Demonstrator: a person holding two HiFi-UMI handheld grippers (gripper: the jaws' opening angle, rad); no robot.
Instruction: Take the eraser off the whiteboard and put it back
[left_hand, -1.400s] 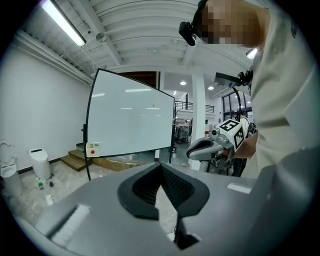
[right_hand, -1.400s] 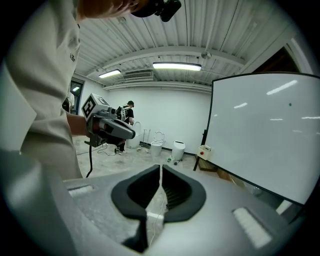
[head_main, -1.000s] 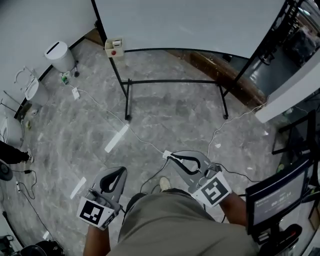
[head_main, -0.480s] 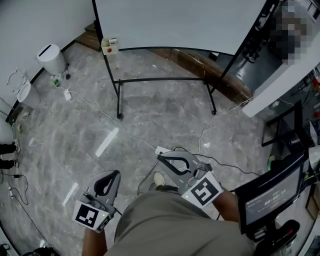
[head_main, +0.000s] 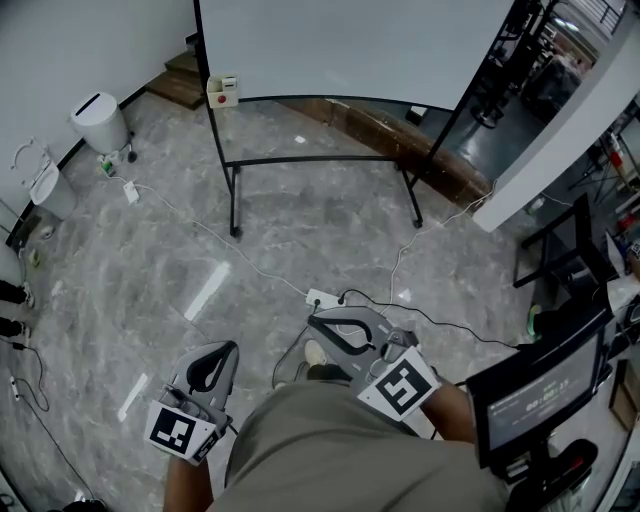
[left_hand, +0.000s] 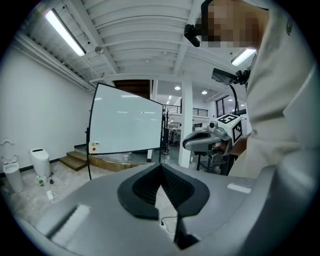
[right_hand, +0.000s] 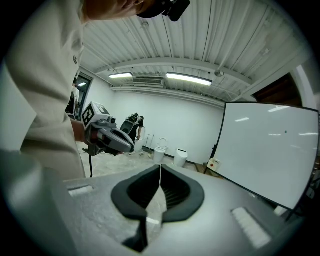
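Currently both grippers sit low, at about waist height, one on either side of the person's body.

Left gripper (head_main: 228, 348): held at the person's left hip. It points forward and a little down across the floor (head_main: 150, 270), with its marker cube facing up to the head camera. In the left gripper view its fingers (left_hand: 145, 187) are closed tip to tip, with nothing between them.

Right gripper (head_main: 315, 322): held in front of the right hip, slightly further forward than the left. It is angled inward toward the body's midline, and its marker cube is also turned upward. In the right gripper view its fingers (right_hand: 177, 192) meet at the tips and hold nothing.

Each gripper shows in the other's camera, side by side and apart.

Eraser (head_main: 222, 92): a small cream block with a red spot. It sits at the lower left corner of the whiteboard (head_main: 350, 45), against the black frame. It is well apart from both grippers, across open floor.

The whiteboard stands upright on its black stand, ahead of the person. A white power strip (head_main: 320, 298) with cables lies on the floor just ahead of the right gripper. A white bin (head_main: 98, 120) stands by the wall to the left of the board.
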